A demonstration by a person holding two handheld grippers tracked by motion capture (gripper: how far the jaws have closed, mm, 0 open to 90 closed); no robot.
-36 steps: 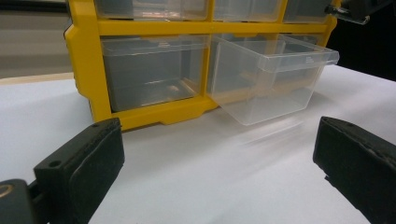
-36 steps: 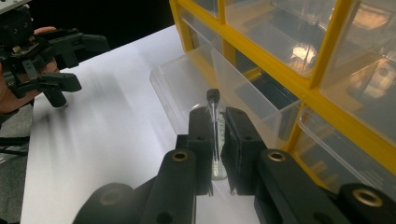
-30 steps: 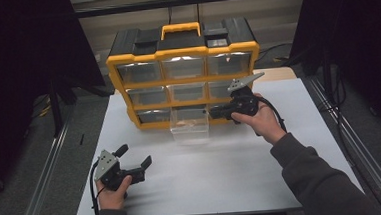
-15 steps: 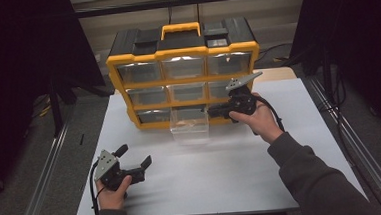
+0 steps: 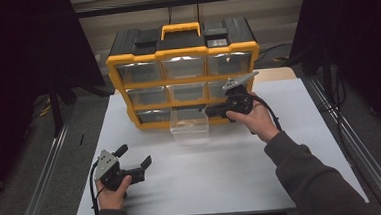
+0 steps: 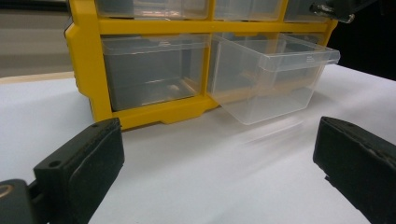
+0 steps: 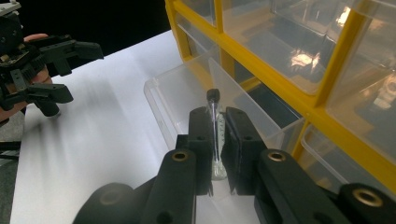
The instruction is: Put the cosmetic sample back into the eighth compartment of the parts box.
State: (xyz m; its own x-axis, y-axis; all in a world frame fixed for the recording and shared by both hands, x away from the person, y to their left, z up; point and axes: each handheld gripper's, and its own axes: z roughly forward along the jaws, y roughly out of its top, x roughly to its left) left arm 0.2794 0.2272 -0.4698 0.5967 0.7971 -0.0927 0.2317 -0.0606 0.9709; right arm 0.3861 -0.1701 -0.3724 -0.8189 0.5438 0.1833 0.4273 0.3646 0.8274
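Centrally, at 12 o'clock on the white table (image 5: 223,180), stands a yellow-and-black drawer organizer (image 5: 184,73) with a yellow carry handle (image 5: 181,30) on top and three rows of clear drawers. The bottom-row middle drawer (image 5: 189,125) is pulled out toward the person and tilts downward at its front edge; in the left gripper view this clear drawer (image 6: 275,77) projects from the yellow frame, with a closed drawer (image 6: 152,70) just beside it. The right gripper (image 5: 214,111), held in the right hand (image 5: 252,119) at 2 o'clock on the table, sits at the right side of the open drawer. In the right gripper view its jaws are clamped on a small clear vial (image 7: 215,135) with a black cap, held upright over the open drawer's rim. The left gripper (image 5: 134,158), held in the left hand (image 5: 111,192) at 7 o'clock, rests near the table's front edge, well apart from the organizer, with its jaws spread wide and nothing between them. A black cable (image 5: 92,191) trails from it.
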